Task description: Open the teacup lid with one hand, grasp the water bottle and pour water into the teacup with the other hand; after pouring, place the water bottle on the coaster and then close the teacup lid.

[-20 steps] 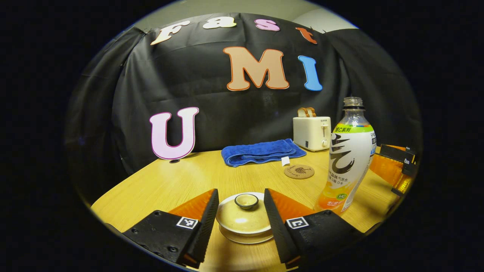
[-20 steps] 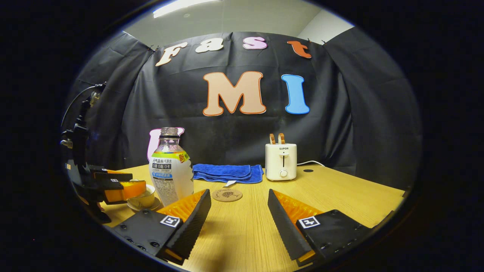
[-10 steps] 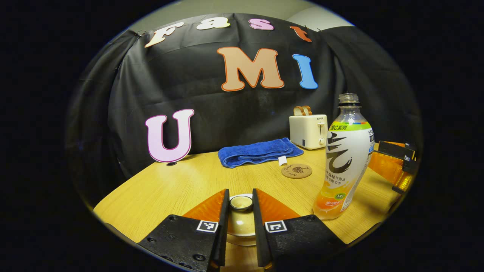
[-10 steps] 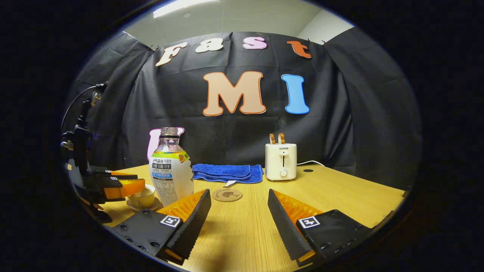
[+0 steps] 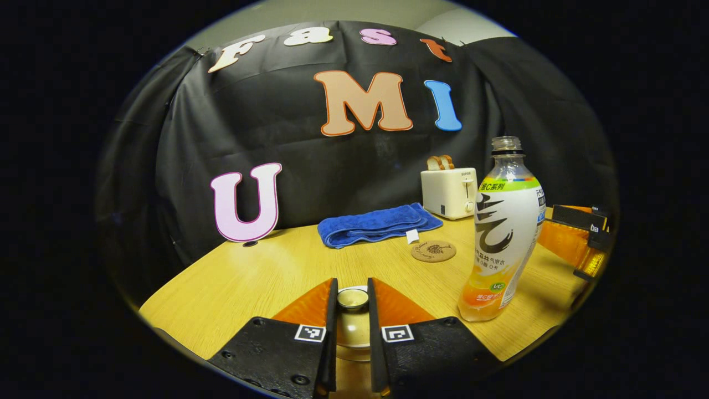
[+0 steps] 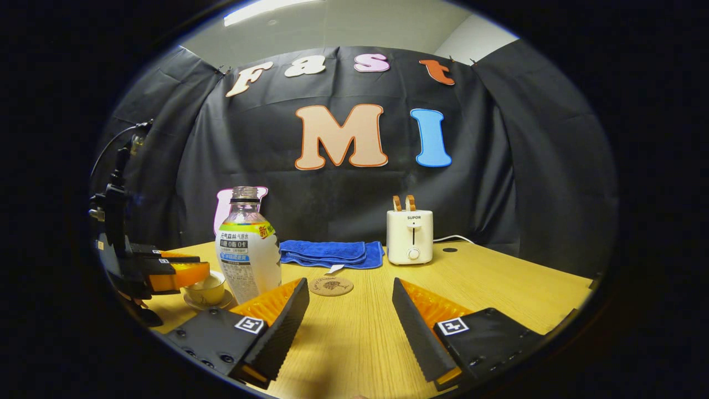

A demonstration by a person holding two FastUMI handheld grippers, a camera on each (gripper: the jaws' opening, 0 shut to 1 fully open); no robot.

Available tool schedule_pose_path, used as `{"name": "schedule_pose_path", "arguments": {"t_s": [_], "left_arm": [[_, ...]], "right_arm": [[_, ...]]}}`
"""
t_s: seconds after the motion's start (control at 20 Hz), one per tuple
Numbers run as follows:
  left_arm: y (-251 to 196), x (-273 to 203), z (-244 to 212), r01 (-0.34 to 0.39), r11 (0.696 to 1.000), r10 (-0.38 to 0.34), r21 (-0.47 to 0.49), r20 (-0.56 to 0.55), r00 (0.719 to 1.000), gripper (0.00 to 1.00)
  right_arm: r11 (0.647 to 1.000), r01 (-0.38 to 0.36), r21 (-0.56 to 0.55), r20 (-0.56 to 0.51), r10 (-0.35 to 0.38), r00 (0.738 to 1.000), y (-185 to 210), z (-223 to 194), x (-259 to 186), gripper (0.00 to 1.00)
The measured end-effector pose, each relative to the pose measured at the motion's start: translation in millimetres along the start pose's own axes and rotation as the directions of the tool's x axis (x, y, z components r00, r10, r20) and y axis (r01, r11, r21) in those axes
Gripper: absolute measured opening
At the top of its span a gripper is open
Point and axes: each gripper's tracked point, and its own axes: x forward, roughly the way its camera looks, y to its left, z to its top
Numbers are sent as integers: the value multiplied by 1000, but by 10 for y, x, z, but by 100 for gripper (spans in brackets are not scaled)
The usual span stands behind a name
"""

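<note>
The teacup lid [image 5: 353,321] sits on the teacup [image 6: 205,289] near the front edge of the tabletop [image 5: 266,271], and the jaws of my left gripper [image 5: 352,332] are clenched on the small knob [image 5: 353,298] at its top, one finger pressing each side. In the right gripper view that same gripper [image 6: 166,271] reaches in over the cup, which stands on its saucer [image 6: 210,303]. The water bottle [image 5: 501,238] stands upright and uncapped just to the right of the cup, apart from it. Beyond the bottle the round coaster [image 5: 433,251] lies flat and bare on the wood. My right gripper [image 6: 349,327] hovers low over the tabletop with its jaws released and wide, grasping nothing, the bottle [image 6: 247,249] off to its left. Farther back lie a folded blue towel [image 5: 379,223] and a white toaster [image 5: 448,191] holding two slices.
</note>
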Motion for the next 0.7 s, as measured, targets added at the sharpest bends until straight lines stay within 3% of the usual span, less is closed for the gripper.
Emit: {"name": "schedule_pose_path", "arguments": {"t_s": [0.05, 0.2, 0.25, 0.7], "left_arm": [[23, -19, 26, -6, 1000, 6, -5, 4, 1000, 22], [85, -52, 117, -17, 1000, 17, -17, 32, 999, 22], [112, -67, 139, -24, 1000, 25, -20, 34, 999, 22], [360, -303, 263, -65, 997, 68, -48, 59, 996, 22]], "right_arm": [[1000, 18, -2, -2, -18, 1000, -36, 2, 5, 100], [999, -33, -3, 1, 33, 999, 91, 9, 11, 93], [999, -48, -2, 1, 48, 999, 117, 12, 1, 96], [988, -155, 1, 4, 155, 988, 390, 14, -185, 93]]}}
